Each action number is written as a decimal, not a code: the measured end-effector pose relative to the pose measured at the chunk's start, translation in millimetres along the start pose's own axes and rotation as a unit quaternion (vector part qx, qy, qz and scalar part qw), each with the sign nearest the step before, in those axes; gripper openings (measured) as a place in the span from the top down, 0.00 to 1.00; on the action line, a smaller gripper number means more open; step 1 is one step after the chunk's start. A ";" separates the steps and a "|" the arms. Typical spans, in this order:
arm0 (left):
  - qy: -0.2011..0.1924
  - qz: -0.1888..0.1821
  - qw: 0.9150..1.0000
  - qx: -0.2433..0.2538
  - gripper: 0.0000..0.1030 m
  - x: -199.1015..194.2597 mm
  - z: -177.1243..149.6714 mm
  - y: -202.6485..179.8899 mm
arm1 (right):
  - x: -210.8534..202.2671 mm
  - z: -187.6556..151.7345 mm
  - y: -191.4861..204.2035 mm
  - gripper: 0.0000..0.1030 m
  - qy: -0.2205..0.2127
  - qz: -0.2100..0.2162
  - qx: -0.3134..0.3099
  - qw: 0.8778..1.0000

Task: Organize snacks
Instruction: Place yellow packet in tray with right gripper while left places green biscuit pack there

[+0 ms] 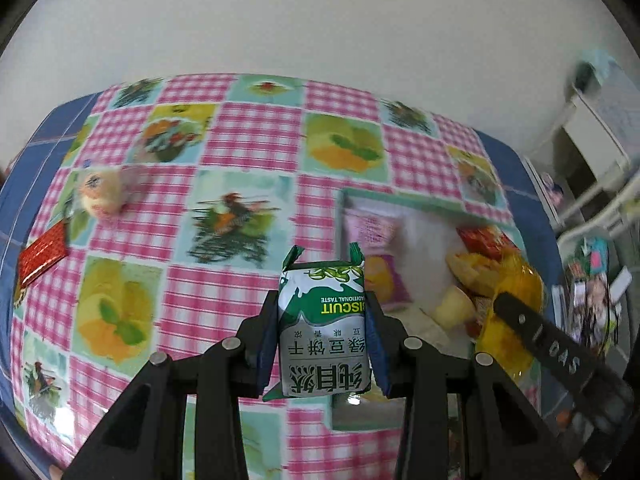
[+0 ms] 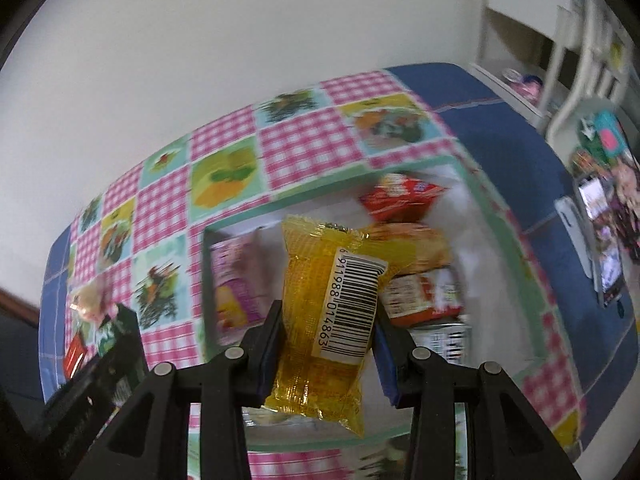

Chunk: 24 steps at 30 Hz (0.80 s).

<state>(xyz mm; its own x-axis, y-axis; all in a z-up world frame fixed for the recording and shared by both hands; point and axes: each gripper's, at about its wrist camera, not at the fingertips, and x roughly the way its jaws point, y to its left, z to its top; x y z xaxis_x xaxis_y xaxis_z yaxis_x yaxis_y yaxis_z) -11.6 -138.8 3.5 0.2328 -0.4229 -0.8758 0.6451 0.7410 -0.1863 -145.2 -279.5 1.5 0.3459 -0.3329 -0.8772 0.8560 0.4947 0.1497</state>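
pink gingham tablecloth (image 1: 256, 136), green-white biscuit pack (image 1: 324, 328), yellow snack packet (image 2: 320, 320)

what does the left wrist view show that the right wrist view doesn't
Only the left wrist view shows the printed front of the green and white biscuit pack clamped in the left gripper, and the whole flat red packet near the table's left edge.

Only the right wrist view shows the barcode label on the yellow packet gripped by the right gripper.

Both show the checked tablecloth, the clear tray of snacks, the pink packet in it, and a pale round snack at far left.
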 end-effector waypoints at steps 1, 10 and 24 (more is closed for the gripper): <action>0.000 0.000 1.000 0.008 0.60 0.2 -1.3 -6.5 | 0.1 1.1 -7.6 0.58 0.001 -0.003 0.006 1.000; 0.005 -0.009 0.996 0.090 0.60 2.6 -19.9 -66.2 | -3.1 5.9 -49.3 0.58 0.000 -0.012 0.040 0.999; 0.038 -0.010 0.992 0.122 0.60 21.6 -34.7 -87.7 | 17.3 -1.8 -38.6 0.57 0.041 0.004 0.020 0.999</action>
<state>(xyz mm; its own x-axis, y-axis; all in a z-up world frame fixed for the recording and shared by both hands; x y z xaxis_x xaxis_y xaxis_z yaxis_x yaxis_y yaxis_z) -88.4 -194.9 -14.5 0.1681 -0.3891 -0.9057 0.8080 0.5807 -0.0995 -172.9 -302.9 -20.3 0.3205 -0.2610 -0.9106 0.8688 0.4641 0.1728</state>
